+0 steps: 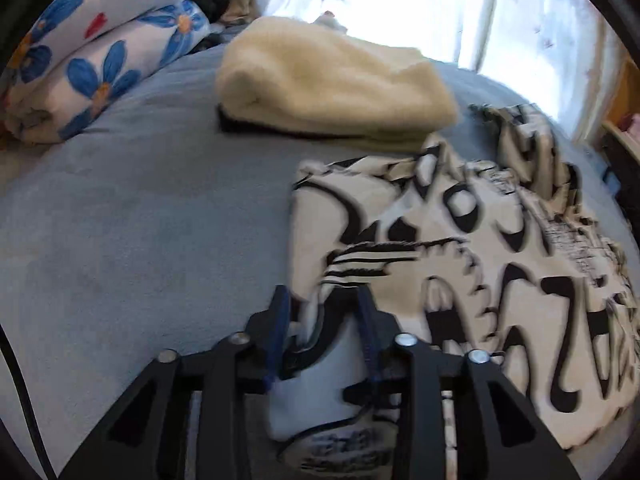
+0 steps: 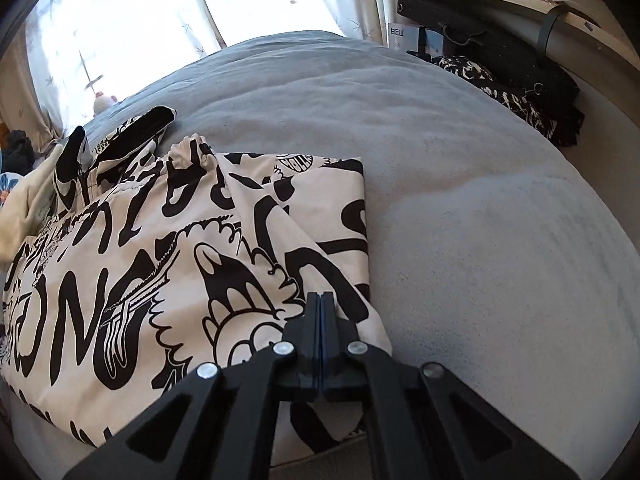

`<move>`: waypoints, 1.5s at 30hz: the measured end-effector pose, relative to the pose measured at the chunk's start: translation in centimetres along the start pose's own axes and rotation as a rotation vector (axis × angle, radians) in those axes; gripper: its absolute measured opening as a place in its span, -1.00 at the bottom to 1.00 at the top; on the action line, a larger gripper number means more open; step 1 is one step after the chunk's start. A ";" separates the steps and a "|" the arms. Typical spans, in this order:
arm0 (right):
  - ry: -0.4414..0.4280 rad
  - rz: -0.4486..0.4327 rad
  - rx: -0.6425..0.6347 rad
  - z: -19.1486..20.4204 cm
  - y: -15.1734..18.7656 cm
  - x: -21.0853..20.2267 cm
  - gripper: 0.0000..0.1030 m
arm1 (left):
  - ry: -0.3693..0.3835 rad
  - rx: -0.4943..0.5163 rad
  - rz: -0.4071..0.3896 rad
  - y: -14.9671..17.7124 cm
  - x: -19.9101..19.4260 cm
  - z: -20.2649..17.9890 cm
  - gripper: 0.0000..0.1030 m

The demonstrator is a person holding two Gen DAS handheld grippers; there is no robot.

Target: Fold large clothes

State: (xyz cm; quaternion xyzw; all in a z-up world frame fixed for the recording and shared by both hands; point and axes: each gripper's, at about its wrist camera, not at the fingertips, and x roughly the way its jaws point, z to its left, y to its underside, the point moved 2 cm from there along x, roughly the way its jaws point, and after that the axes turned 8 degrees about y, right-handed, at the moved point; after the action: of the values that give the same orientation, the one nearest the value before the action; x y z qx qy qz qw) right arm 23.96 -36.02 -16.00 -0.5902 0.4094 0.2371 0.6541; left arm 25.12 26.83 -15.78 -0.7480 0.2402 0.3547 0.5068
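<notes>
On the grey bed [image 2: 460, 184], my left gripper [image 1: 324, 296] clamps the printed garment [image 1: 500, 248]; my right gripper [image 2: 321, 300], jaws together, sits over its five-o'clock corner.

Printed garment [image 1: 460, 240] cut off at the right picture edge, its near hem hidden behind the left gripper [image 1: 324, 300]. Window [image 2: 120, 12] detail lost to glare.

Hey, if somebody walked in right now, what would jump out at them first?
The cream garment with bold black graffiti print, spread across the grey-blue bed, with both grippers at its near edge. The left gripper has a bunched fold between its fingers; the right gripper is shut. Behind lie a folded cream fleece and a blue-flowered quilt.
</notes>
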 end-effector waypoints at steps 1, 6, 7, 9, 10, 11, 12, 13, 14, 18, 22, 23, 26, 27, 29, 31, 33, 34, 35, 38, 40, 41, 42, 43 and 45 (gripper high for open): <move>0.005 0.005 0.002 0.1 -0.1 0.0 -1.00 | 0.013 -0.016 0.002 0.0 0.0 0.4 -0.25; 0.016 0.014 0.000 0.6 -0.3 -0.7 -0.96 | -0.004 -0.016 -0.002 -0.2 -0.8 0.6 -0.25; 0.013 0.015 0.003 0.6 -0.4 -1.0 -0.96 | -0.010 -0.008 -0.002 -0.2 -0.9 0.4 -0.25; 0.004 0.020 0.013 0.7 -0.4 -1.4 -0.96 | -0.018 0.000 0.000 -0.3 -1.5 0.3 -0.25; -0.002 0.022 0.018 0.7 -0.4 -1.7 -0.96 | -0.019 0.000 -0.001 -0.4 -1.7 0.2 -0.25; -0.006 0.022 0.019 0.8 -0.4 -2.0 -0.96 | -0.017 0.001 -0.005 -0.4 -2.0 0.1 -0.25; -0.010 0.020 0.018 0.9 -0.4 -2.4 -0.96 | -0.015 0.007 -0.008 -0.5 -2.4 0.0 -0.25; -0.012 0.018 0.017 1.0 -0.4 -2.7 -0.96 | -0.019 0.017 -0.009 -0.4 -2.7 -0.2 -0.25; -0.010 0.019 0.014 1.1 -0.4 -3.0 -0.96 | -0.023 0.027 -0.010 -0.4 -3.0 -0.4 -0.25; -0.032 0.024 0.000 1.9 -0.3 -4.3 -0.96 | -0.029 0.058 0.002 0.0 -4.2 -1.2 -0.25; -0.069 0.034 -0.009 2.7 -0.2 -5.8 -0.96 | -0.002 0.054 0.023 0.3 -5.3 -1.7 -0.24; -0.073 0.034 -0.016 2.9 -0.2 -6.1 -0.96 | 0.006 0.053 0.031 0.3 -5.5 -1.9 -0.24; -0.092 0.030 -0.045 3.9 -0.3 -7.5 -0.95 | 0.020 0.062 0.047 0.4 -6.3 -2.6 -0.24; -0.096 0.031 -0.055 4.3 -0.4 -7.8 -0.95 | 0.028 0.068 0.054 0.3 -6.6 -2.9 -0.24; -0.107 0.033 -0.074 4.9 -0.7 -8.4 -0.95 | 0.039 0.082 0.064 0.2 -7.0 -3.6 -0.24; -0.117 0.035 -0.097 5.7 -1.2 -9.1 -0.95 | 0.048 0.104 0.070 -0.1 -7.5 -4.4 -0.24; -0.128 0.038 -0.123 6.7 -1.9 -9.7 -0.95 | 0.056 0.138 0.079 -0.8 -7.9 -5.5 -0.22; -0.134 0.040 -0.138 7.2 -2.4 -10.0 -0.95 | 0.064 0.155 0.086 -1.2 -8.0 -6.1 -0.15; -0.142 0.042 -0.152 7.7 -2.9 -10.3 -0.95 | 0.068 0.168 0.093 -1.6 -8.1 -6.7 -0.10; -0.142 0.044 -0.211 9.7 -5.1 -11.1 -0.95 | 0.098 0.220 0.116 -3.5 -8.3 -9.1 -0.02; -0.139 0.033 -0.249 10.9 -6.6 -11.7 -0.95 | 0.123 0.258 0.129 -5.1 -8.3 -10.9 0.02; -0.137 0.024 -0.274 11.7 -7.7 -12.0 -0.95 | 0.140 0.279 0.135 -6.1 -8.3 -12.1 0.10; -0.134 0.015 -0.291 12.3 -8.6 -12.3 -0.95 | 0.159 0.299 0.140 -7.3 -8.3 -13.3 0.15; -0.134 0.008 -0.303 12.9 -9.6 -12.5 -0.95 | 0.169 0.307 0.143 -8.1 -8.2 -14.2 0.26; -0.149 0.002 -0.308 14.0 -11.8 -12.8 -0.94 | 0.188 0.330 0.141 -10.9 -7.9 -16.8 0.30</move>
State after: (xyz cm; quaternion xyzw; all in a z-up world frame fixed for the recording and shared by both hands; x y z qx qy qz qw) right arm 29.82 -22.57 0.84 -0.6639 0.3191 0.3408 0.5842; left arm 32.74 15.22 0.69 -0.6658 0.3931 0.2738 0.5720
